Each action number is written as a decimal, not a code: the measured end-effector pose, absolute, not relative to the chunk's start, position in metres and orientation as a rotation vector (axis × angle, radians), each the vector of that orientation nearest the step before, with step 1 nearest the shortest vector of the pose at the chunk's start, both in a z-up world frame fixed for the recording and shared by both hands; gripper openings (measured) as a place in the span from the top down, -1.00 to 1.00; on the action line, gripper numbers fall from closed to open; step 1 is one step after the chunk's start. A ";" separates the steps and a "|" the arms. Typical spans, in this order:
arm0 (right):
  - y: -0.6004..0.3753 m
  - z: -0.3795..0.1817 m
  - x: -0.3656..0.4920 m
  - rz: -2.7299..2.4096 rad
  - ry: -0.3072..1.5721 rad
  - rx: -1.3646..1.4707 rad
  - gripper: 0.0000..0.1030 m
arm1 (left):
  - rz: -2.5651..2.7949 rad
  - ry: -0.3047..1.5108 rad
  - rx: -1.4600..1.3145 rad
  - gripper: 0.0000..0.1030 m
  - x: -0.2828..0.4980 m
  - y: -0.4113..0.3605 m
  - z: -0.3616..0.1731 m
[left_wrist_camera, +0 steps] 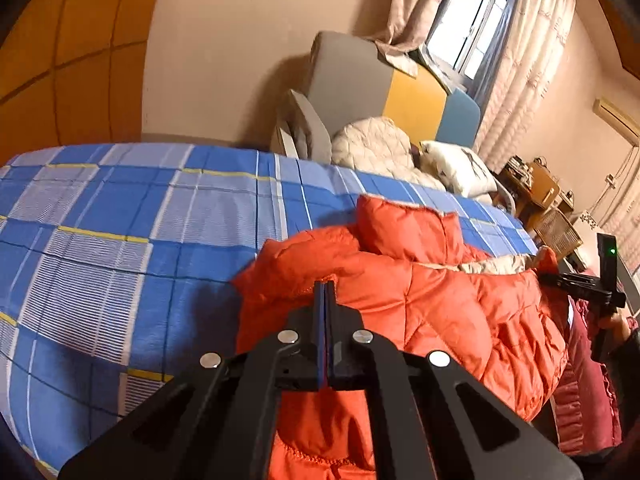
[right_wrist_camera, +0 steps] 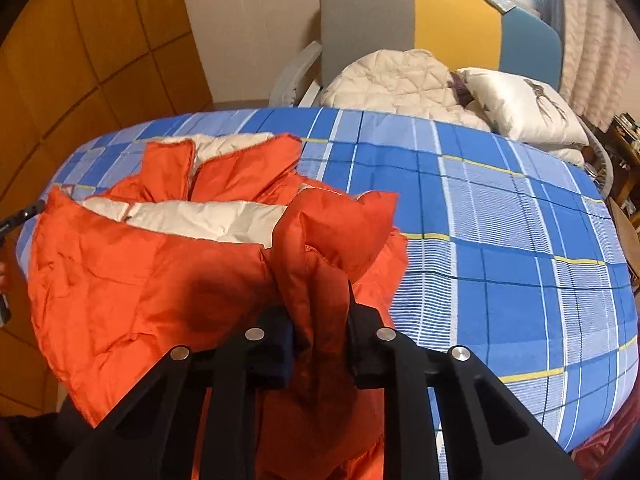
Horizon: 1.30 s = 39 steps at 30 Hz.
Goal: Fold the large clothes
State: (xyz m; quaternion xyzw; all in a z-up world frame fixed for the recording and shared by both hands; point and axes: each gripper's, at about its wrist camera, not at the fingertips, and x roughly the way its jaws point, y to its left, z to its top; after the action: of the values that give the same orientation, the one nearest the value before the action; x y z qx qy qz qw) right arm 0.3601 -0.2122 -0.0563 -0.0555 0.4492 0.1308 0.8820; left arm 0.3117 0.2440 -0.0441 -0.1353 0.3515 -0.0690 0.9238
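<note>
An orange quilted jacket point(left_wrist_camera: 432, 304) with a cream lining lies bunched on the near edge of the blue plaid bed point(left_wrist_camera: 120, 232). My left gripper point(left_wrist_camera: 325, 292) is shut, its tips pressed together at the jacket's left edge; whether fabric is pinched between them is not clear. In the right wrist view the jacket point(right_wrist_camera: 132, 288) spreads to the left, lining point(right_wrist_camera: 208, 220) showing. My right gripper point(right_wrist_camera: 320, 312) is shut on a thick fold of the orange jacket, held between both fingers. The right gripper also shows at the left wrist view's right edge point(left_wrist_camera: 584, 284).
A cream quilted garment point(right_wrist_camera: 396, 80) and a white pillow point(right_wrist_camera: 520, 108) lie at the bed's head by a grey, yellow and blue headboard point(right_wrist_camera: 452, 28). A wooden wardrobe point(right_wrist_camera: 80, 60) stands at left. A cluttered side table point(left_wrist_camera: 536, 192) and a window point(left_wrist_camera: 472, 20) are at right.
</note>
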 end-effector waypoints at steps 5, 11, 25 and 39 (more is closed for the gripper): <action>-0.207 -0.030 0.344 0.254 0.869 -0.143 0.69 | -0.111 0.657 -0.270 1.00 0.297 0.241 -0.026; -0.199 0.000 0.339 0.241 0.802 -0.181 0.69 | -0.089 0.605 -0.271 1.00 0.290 0.244 -0.004; -0.188 0.023 0.408 0.133 0.717 -0.166 0.73 | -0.037 0.559 -0.252 1.00 0.365 0.246 0.036; -0.188 -0.060 0.500 -0.008 0.846 -0.112 0.76 | 0.118 0.741 -0.300 1.00 0.478 0.251 -0.040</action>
State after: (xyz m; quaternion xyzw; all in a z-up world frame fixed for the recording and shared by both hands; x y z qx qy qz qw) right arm 0.4997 -0.1883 -0.0599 -0.0543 0.4101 -0.0038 0.9104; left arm 0.4780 0.2510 -0.0400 -0.1459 0.3606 0.0574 0.9195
